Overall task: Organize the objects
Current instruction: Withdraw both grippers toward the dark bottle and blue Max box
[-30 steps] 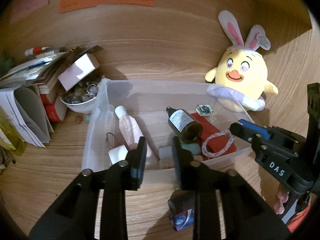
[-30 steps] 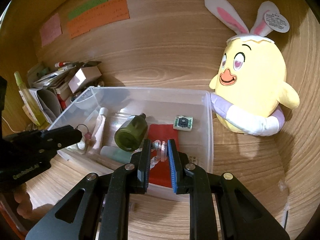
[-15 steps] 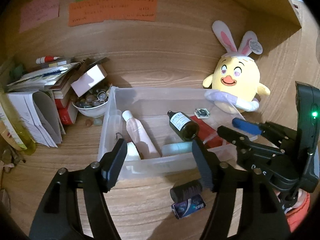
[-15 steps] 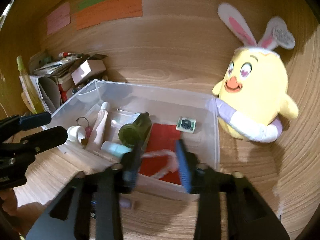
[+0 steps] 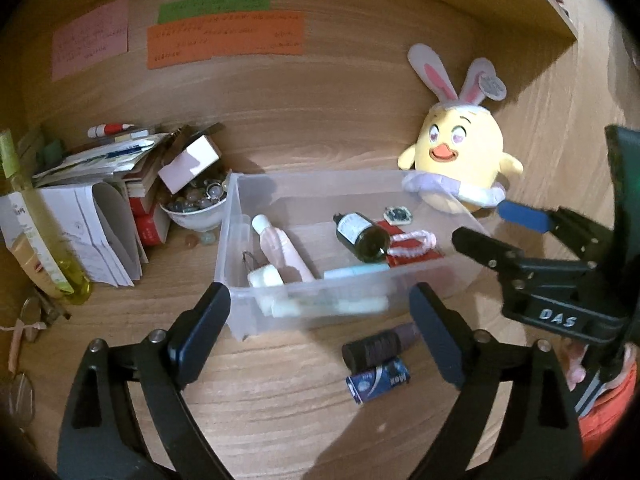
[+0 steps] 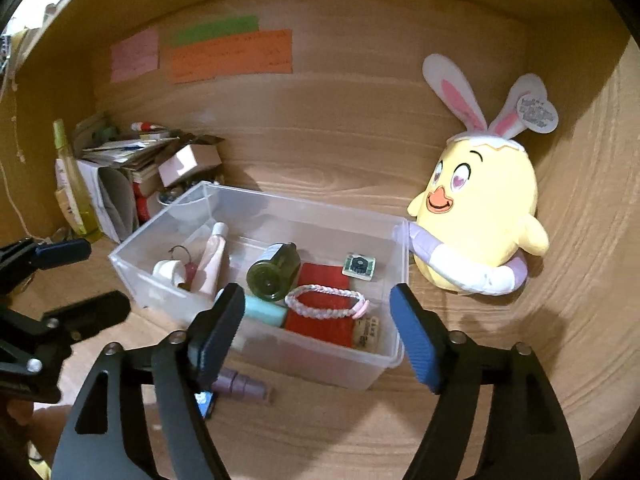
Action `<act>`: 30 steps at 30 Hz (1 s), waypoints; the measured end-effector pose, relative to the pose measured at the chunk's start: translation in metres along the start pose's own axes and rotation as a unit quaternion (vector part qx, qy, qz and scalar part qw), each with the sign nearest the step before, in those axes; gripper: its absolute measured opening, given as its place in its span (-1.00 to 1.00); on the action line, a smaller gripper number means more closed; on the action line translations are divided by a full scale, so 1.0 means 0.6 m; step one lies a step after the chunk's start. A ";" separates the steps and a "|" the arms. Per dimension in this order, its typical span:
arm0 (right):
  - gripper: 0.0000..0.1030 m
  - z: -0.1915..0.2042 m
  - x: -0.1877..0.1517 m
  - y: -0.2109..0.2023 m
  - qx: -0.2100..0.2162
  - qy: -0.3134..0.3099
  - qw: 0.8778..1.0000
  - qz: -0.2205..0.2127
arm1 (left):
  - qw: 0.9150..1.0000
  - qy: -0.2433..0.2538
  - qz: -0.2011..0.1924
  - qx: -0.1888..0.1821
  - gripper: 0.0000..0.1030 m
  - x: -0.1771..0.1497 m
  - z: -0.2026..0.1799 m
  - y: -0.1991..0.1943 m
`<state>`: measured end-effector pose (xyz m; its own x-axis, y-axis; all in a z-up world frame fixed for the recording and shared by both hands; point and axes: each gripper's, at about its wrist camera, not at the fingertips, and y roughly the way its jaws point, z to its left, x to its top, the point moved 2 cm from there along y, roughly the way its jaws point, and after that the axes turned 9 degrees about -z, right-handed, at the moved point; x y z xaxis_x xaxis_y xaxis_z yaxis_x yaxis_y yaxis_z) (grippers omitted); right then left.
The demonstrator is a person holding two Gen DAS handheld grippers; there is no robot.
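Clear plastic bin (image 6: 384,364) sits on the wooden desk (image 5: 280,392), already holding a dark green glass bottle (image 6: 274,272), pink tube (image 6: 212,264), red pouch (image 6: 324,312) and braided pink-white bracelet (image 6: 326,300). Left gripper (image 5: 320,328) and right gripper (image 6: 316,328) hang just short of the bin, jaws opening wide, nothing between them. Likely next: dark ribbed cylinder (image 5: 372,350) and blue battery (image 5: 378,383) lying loose outside the bin's front wall.
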<state>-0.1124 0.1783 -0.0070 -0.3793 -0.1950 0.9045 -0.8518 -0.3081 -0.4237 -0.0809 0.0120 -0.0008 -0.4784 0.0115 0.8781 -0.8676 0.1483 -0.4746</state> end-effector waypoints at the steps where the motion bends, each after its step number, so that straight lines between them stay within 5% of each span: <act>1: 0.53 0.001 -0.001 -0.005 0.000 -0.001 1.000 -0.002 | 1.000 0.003 0.002 -0.001 0.78 -0.004 -0.002 -0.002; 13: 0.58 0.011 -0.023 -0.041 0.002 -0.012 1.000 0.003 | 0.999 0.010 0.036 -0.021 0.88 -0.050 -0.015 0.001; 30: 0.58 -0.013 -0.073 -0.015 -0.005 0.026 0.997 0.071 | 0.990 0.011 0.129 -0.063 0.88 -0.107 -0.038 0.078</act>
<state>-0.0907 0.1969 -0.0423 -0.5149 -0.1873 0.8365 -0.7910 -0.2722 -0.5478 -0.0876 0.0407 -0.0777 -0.6779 0.0862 0.7301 -0.6924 0.2591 -0.6735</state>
